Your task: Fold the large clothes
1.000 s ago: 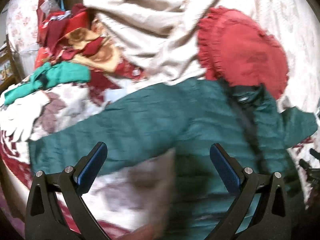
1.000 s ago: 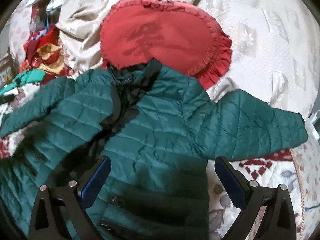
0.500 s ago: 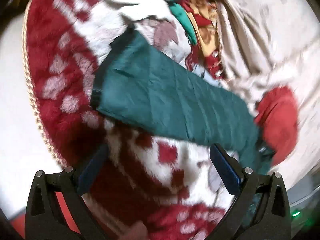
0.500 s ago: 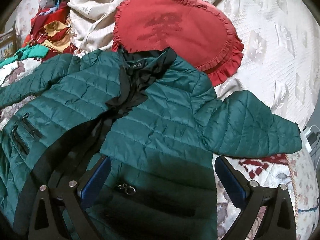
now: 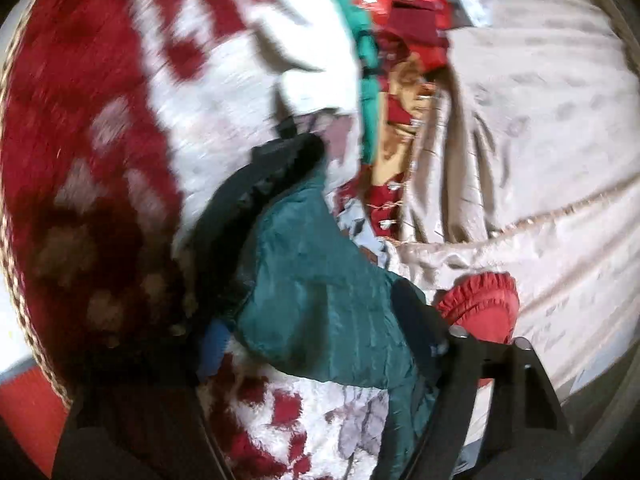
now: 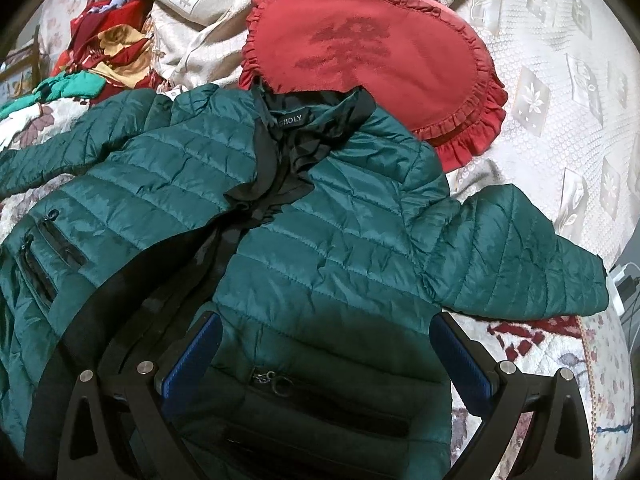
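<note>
Two grippers and one green jacket (image 6: 320, 240). Spread out on the bed with its front up and open down the middle. Black collar (image 6: 304, 128) at 12 o'clock, just touching the red pillow (image 6: 380, 52). One sleeve out toward 3 o'clock, lying half on the cream cover (image 6: 560, 80). Other sleeve out toward 9 o'clock, near a pile of clothes (image 6: 108, 48) at 10 o'clock.

Right gripper (image 6: 324, 344) at 6 o'clock in its own view. Fingers wide apart, over the lower front of the jacket. Zip pull (image 6: 272, 380) between them. Holding nothing.

Left gripper (image 5: 316, 332) at 6 o'clock in its own view, rolled to one side. Very blurry there. Fingers just now closing in, with the jacket's left sleeve (image 5: 320, 300) bunched up between them. Black cuff end of the sleeve pointing to 11 o'clock. Cannot tell if the pads are really squeezing the sleeve yet. Under the sleeve, a fluffy red and white blanket (image 5: 100, 80), from 6 o'clock round to 11 o'clock. Bit of the red pillow at 3 o'clock, beside the right-hand finger.
</note>
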Tool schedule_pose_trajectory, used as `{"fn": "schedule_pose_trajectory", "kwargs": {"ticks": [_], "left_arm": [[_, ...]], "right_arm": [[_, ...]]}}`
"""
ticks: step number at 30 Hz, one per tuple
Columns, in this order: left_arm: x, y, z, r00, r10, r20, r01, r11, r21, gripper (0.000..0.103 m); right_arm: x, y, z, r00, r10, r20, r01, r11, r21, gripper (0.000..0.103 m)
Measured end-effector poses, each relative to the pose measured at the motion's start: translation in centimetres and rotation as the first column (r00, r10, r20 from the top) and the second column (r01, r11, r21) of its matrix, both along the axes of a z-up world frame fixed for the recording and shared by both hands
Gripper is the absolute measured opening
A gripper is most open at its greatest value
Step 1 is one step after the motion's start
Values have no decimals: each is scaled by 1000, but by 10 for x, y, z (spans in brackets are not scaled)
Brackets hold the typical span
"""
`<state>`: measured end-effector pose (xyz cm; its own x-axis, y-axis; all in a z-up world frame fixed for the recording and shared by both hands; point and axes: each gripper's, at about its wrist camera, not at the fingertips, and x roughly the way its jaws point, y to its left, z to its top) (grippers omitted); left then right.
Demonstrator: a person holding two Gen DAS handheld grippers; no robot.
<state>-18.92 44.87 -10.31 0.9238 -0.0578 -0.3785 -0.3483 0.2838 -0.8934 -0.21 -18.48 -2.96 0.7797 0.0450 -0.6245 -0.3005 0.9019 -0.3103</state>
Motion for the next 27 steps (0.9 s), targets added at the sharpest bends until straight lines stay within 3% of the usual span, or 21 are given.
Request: {"fn": "schedule_pose_trajectory", "kwargs": {"ticks": [3, 11, 12, 14, 16, 21, 23, 27], "left_arm": [[8, -1, 1, 998, 5, -69, -2, 1000, 30, 64], [9, -1, 1, 991, 90, -100, -89, 996, 15, 61], [11, -2, 2, 987, 91, -130, -89, 996, 22, 41], [16, -3, 0, 972, 76, -223, -72, 997, 29, 13], [16, -6, 5, 969, 83, -232, -72, 996, 55, 12], [17, -27, 52, 965, 124, -232, -69, 971, 230, 9], [21, -40, 81, 972, 126, -198, -63, 952, 298, 8], [30, -69, 130, 996, 37, -83, -7, 939, 345, 8]], "right_arm": [[1, 2, -4, 1000, 2, -15, -2, 1000, -13, 103], [8, -3, -20, 994, -27, -103, 23, 999, -41, 103], [9, -5, -21, 992, -23, -122, 20, 999, -28, 103], [12, -7, -27, 985, -18, -174, 17, 1000, -7, 103], [17, -9, -35, 971, -26, -237, 29, 1000, 9, 103], [23, -20, -44, 949, -32, -315, 62, 994, 85, 103], [23, -25, -48, 941, -31, -338, 74, 991, 114, 103], [19, -24, -47, 943, -41, -331, 81, 991, 110, 103]]}}
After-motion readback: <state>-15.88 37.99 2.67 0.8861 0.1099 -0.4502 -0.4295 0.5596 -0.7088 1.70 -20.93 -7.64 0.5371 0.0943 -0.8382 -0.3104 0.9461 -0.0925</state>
